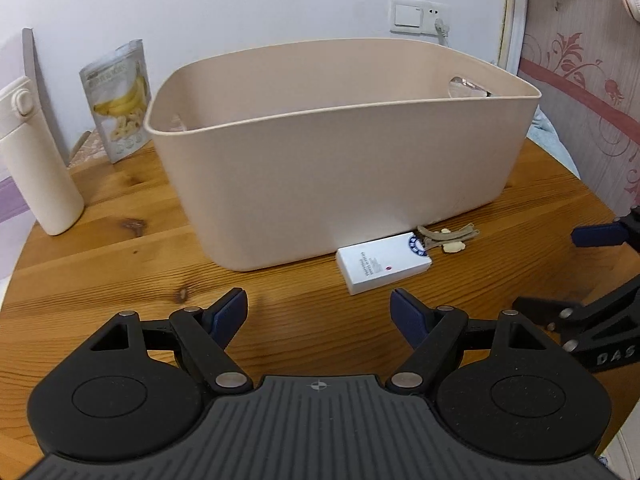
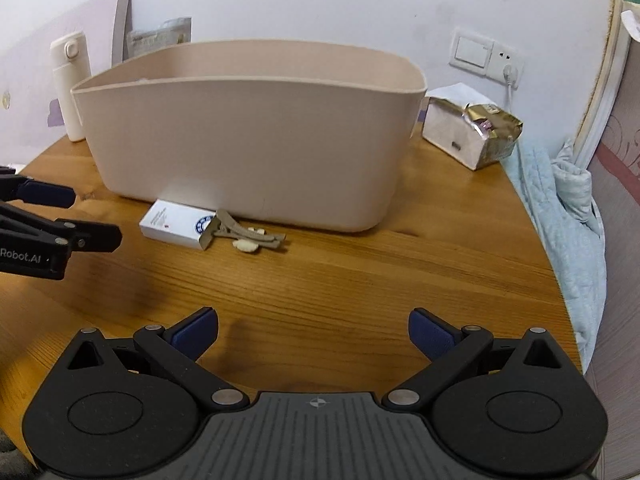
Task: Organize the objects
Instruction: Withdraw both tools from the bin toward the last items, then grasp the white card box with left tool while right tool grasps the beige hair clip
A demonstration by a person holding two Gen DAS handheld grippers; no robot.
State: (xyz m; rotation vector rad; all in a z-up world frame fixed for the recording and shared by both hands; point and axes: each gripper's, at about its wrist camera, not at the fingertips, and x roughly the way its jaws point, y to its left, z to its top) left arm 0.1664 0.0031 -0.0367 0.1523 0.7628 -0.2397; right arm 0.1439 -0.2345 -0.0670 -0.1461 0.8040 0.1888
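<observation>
On the table point(image 2: 360, 280) a bin point(image 2: 248, 140) stood in the middle, with a small box point(image 2: 176, 222) lying just before its near wall and hair clips point(image 2: 248, 236) touching the box's right end. A bottle point(image 1: 36, 160) stood left of the bin with a snack pouch point(image 1: 118, 100) behind it, and a foil packet point(image 2: 476, 132) lay to the bin's right.

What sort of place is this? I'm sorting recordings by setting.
Probably a room in a home, perhaps a bedroom. A round wooden table stands against a wall with a light switch and socket, patterned wallpaper runs alongside, and a quilted blue blanket lies at the table's edge.
</observation>
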